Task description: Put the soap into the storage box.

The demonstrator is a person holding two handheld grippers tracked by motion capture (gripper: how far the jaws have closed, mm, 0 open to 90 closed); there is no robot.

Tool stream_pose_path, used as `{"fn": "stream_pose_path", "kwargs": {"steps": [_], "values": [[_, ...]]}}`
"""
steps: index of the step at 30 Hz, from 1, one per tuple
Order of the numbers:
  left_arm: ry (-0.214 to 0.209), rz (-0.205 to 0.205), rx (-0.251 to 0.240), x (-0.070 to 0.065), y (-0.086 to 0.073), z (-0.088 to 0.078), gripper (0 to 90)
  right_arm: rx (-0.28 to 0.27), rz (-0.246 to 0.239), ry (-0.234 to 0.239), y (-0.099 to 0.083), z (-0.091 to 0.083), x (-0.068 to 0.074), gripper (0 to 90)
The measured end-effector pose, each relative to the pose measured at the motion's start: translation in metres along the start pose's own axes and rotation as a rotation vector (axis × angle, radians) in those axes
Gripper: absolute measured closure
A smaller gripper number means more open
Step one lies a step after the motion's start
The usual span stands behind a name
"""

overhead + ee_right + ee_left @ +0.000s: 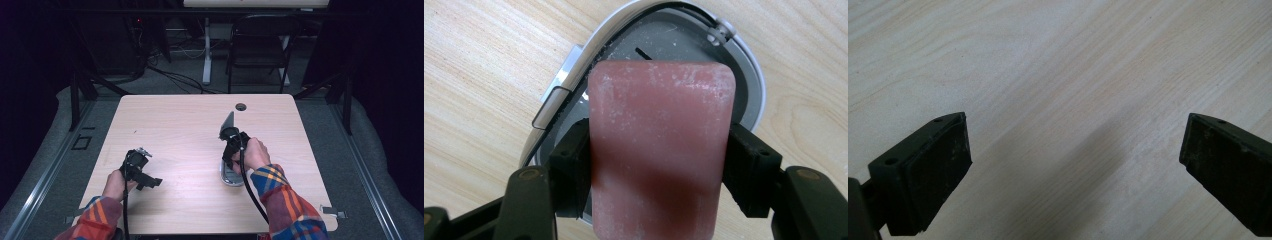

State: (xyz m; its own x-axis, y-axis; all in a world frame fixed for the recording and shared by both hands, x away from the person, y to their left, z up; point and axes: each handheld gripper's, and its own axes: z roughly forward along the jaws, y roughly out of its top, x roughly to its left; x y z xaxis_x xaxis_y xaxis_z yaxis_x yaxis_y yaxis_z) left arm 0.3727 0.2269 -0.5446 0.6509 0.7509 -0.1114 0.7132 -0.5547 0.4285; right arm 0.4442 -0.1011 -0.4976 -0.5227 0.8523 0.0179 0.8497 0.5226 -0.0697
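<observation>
dusty pink rounded rectangular block [659, 150], held between the two black jaws of the right gripper [659, 165], directly over an open grey container with a pale rim [751, 85].

high view: light wooden table [185, 125] with a small round hole [241, 106] near its far edge at 12 o'clock. the right gripper [233, 145], held in the right hand [252, 154], sits right of the table's centre, above the grey container [229, 176], which lies at about 5 o'clock from centre. the pink block cannot be made out here. the left gripper [142, 170], held in the left hand [117, 184], rests at about 8 o'clock, well apart from the right one. a black folding chair [257, 47] stands beyond the table.

left gripper view: both black jaws stand wide apart above bare wood grain [1063, 75], nothing between them.

right gripper view: the jaws press the block's two long sides; a clasp tab [555, 100] projects from the container's rim at 9 o'clock, a small hinge [719, 31] at 1 o'clock.
</observation>
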Motion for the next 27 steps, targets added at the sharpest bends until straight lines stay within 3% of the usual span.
{"fn": "stream_pose_path", "kwargs": {"steps": [2, 3, 4, 6, 7, 12, 13, 14, 20, 25, 26, 27], "values": [[-0.001, -0.001, 0.001, 0.0, 0.0, 0.0, 0.1, -0.036, 0.036, 0.021, -0.002, 0.003, 0.001, 36.4], [-0.001, 0.001, 0.002, 0.0, 0.0, 0.0, 0.1, 0.045, -0.032, -0.004, 0.001, -0.003, -0.003, 36.3], [-0.002, 0.001, 0.003, 0.0, 0.0, 0.0, 0.1, -0.001, 0.01, 0.022, -0.002, 0.0, -0.002, 35.9], [-0.003, 0.001, 0.008, 0.0, 0.0, 0.001, 0.1, -0.038, 0.032, 0.035, -0.005, 0.002, 0.0, 36.3], [-0.003, 0.001, 0.008, 0.0, 0.0, 0.001, 0.1, -0.007, 0.005, 0.023, -0.004, -0.002, -0.001, 36.7], [-0.003, 0.005, 0.014, -0.001, 0.0, 0.001, 0.1, -0.059, 0.008, 0.046, -0.012, -0.009, -0.003, 39.7], [-0.002, 0.004, 0.014, -0.001, 0.0, 0.001, 0.1, -0.027, -0.029, 0.03, -0.012, -0.015, -0.005, 41.0], [-0.002, 0.003, 0.014, -0.001, 0.0, 0.001, 0.1, -0.065, -0.014, 0.039, -0.015, -0.015, -0.005, 41.2], [-0.004, 0.006, 0.016, -0.001, 0.0, 0.002, 0.1, -0.086, -0.055, 0.048, -0.023, -0.026, -0.009, 45.1], [-0.006, 0.007, 0.018, -0.001, 0.0, 0.001, 0.1, -0.135, -0.041, 0.063, -0.031, -0.028, -0.013, 48.6], [-0.006, 0.007, 0.018, -0.001, 0.0, 0.001, 0.1, -0.142, -0.065, 0.053, -0.032, -0.029, -0.015, 48.8], [-0.005, 0.007, 0.018, -0.001, 0.0, 0.001, 0.1, -0.158, -0.058, 0.052, -0.033, -0.029, -0.015, 48.9]]}}
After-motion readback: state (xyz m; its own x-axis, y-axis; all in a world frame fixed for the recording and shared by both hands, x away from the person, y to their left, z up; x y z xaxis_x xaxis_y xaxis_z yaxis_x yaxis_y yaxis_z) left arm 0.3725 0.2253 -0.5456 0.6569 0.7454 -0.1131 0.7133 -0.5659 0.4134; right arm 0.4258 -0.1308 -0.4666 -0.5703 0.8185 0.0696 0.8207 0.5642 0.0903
